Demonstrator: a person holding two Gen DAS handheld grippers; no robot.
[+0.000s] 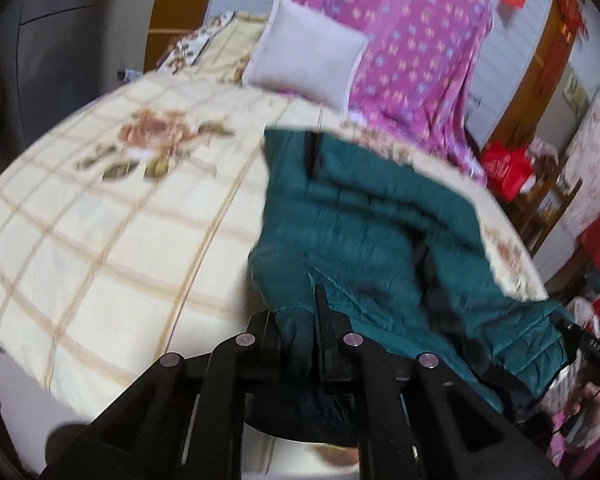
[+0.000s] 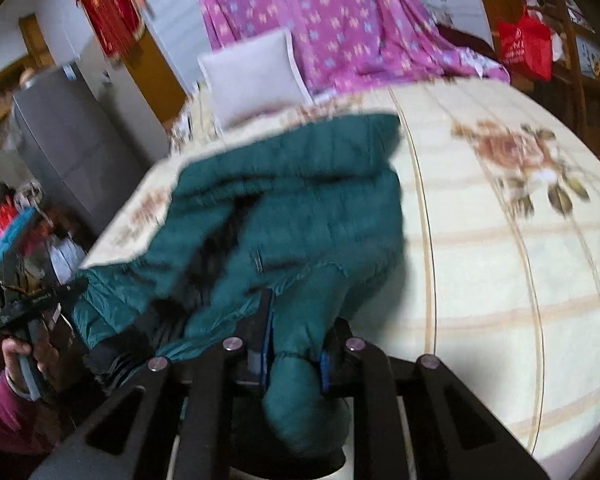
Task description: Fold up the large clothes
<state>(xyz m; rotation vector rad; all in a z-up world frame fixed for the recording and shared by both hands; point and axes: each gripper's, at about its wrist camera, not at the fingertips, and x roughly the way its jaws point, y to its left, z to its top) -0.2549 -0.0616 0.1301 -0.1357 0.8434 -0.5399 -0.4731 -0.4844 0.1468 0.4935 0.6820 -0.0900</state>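
A dark green quilted jacket (image 1: 364,220) lies on a bed with a cream checked bedspread (image 1: 112,220). My left gripper (image 1: 298,328) is shut on the jacket's near edge, a fold of green fabric pinched between its black fingers. In the right wrist view the same jacket (image 2: 300,200) lies left of centre on the bedspread (image 2: 500,260). My right gripper (image 2: 296,344) is shut on another bunch of its near edge. The other gripper, held by a hand, shows at the left edge of the right wrist view (image 2: 28,308). The jacket is crumpled, with its dark lining showing.
A grey pillow (image 1: 308,56) leans at the head of the bed. A purple flowered cloth (image 1: 412,40) hangs behind it. A red bag (image 1: 504,168) and cluttered shelves stand beyond the bed's right side. A grey cabinet (image 2: 68,136) stands on the other side.
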